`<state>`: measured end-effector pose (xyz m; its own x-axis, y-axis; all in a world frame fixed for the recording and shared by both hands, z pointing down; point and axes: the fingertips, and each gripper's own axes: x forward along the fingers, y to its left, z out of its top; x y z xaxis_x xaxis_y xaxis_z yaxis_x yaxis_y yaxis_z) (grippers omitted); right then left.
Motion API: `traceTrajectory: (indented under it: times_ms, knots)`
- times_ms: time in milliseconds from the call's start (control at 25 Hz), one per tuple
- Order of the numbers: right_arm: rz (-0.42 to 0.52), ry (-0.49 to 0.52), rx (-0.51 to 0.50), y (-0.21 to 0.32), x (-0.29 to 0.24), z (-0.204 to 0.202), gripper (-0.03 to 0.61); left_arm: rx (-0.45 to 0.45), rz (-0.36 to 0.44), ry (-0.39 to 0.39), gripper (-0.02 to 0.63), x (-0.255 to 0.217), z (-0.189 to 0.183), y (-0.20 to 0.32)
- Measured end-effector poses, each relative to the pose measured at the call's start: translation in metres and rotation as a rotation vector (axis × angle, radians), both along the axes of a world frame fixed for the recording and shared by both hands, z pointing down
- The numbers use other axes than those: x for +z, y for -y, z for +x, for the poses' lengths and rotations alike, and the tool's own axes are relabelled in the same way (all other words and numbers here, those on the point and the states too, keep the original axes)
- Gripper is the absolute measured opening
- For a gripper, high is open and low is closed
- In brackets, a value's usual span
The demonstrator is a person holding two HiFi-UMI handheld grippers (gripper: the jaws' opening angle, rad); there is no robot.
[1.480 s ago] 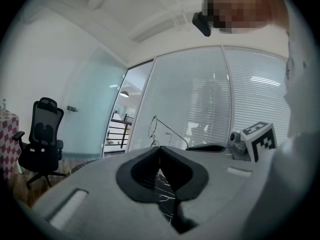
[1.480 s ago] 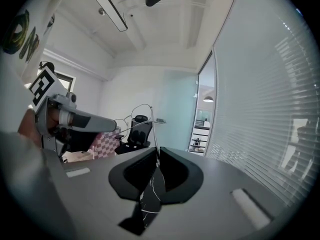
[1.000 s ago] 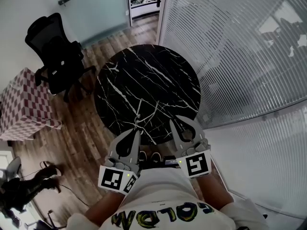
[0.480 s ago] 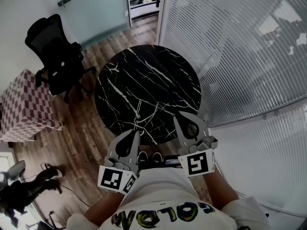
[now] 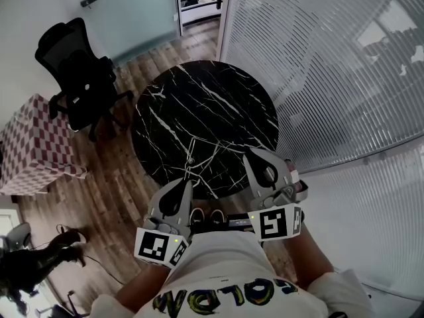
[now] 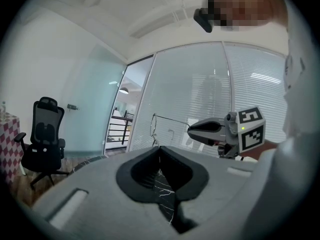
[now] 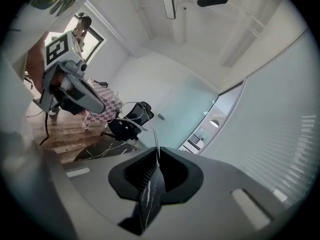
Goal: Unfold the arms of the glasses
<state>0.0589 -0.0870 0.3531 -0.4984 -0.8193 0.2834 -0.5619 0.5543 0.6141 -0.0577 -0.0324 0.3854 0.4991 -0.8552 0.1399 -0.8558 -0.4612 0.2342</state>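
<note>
The thin wire glasses (image 5: 191, 159) hang over the near edge of the black marble table (image 5: 218, 105), stretched between my two grippers. My left gripper (image 5: 188, 183) is shut on the glasses' frame; in the left gripper view the lens rim (image 6: 152, 126) stands just above its closed jaws (image 6: 159, 148). One arm of the glasses (image 6: 172, 119) runs level to the right gripper (image 6: 192, 128). My right gripper (image 5: 250, 154) is shut on that arm's end; in the right gripper view the wire (image 7: 150, 129) rises from its jaws (image 7: 156, 151) towards the left gripper (image 7: 102, 106).
A black office chair (image 5: 79, 78) and a red-checked box (image 5: 33, 144) stand on the wood floor to the left. A glass wall with blinds (image 5: 318, 78) curves along the right of the table. The person's torso fills the bottom of the head view.
The right gripper has rolled and shifted a little to the right, away from the left gripper. The left gripper has stayed put.
</note>
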Motion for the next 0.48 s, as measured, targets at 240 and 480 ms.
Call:
traceTrajectory:
  times_ms: [240, 480]
  knots:
    - [0.015, -0.04, -0.012, 0.0, -0.001, 0.0, 0.02, -0.001, -0.004, 0.002, 0.006, -0.001, -0.001, -0.001]
    - [-0.014, -0.009, -0.011, -0.006, 0.009, -0.006, 0.017, -0.023, -0.021, -0.045, 0.006, -0.002, -0.003, 0.001]
